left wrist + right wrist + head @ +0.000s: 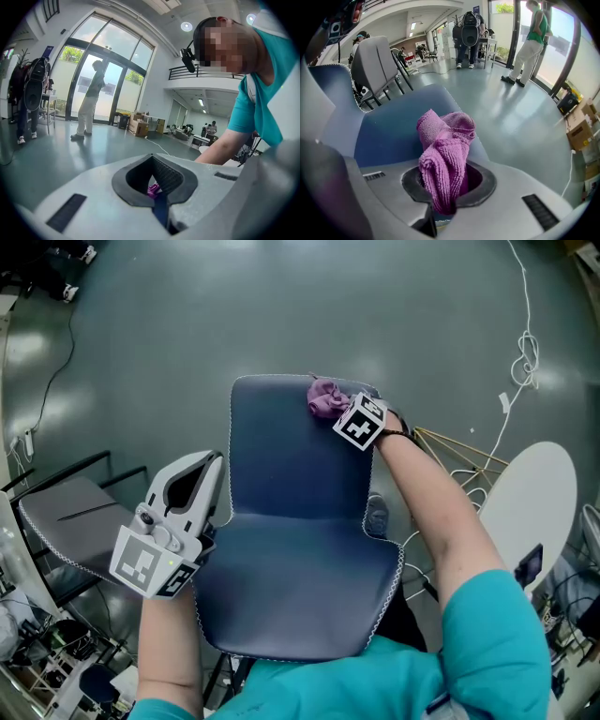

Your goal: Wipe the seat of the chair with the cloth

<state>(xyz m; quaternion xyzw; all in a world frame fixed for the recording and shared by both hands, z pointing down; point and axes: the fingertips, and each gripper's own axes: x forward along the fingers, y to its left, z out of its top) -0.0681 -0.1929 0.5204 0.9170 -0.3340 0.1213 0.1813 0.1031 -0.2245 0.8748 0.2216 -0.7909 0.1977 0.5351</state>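
Head view: the fluffy purple cloth (325, 397) sits at the far top edge of the dark blue padded chair (291, 521), pinched by the right gripper (342, 411); the left gripper (202, 474) waits by the chair's left side.

Left gripper view: its jaws are pressed together on nothing.

Right gripper view: the jaws squeeze one bunched fold of the cloth; I think a hard rub could tug it loose, and the seat part, nearer the person, could get missed.

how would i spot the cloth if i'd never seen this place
Find the dark blue chair in the middle of the grey floor. At its far edge, the right gripper is shut on a small bunched cloth. It is the only purple, fuzzy thing there.
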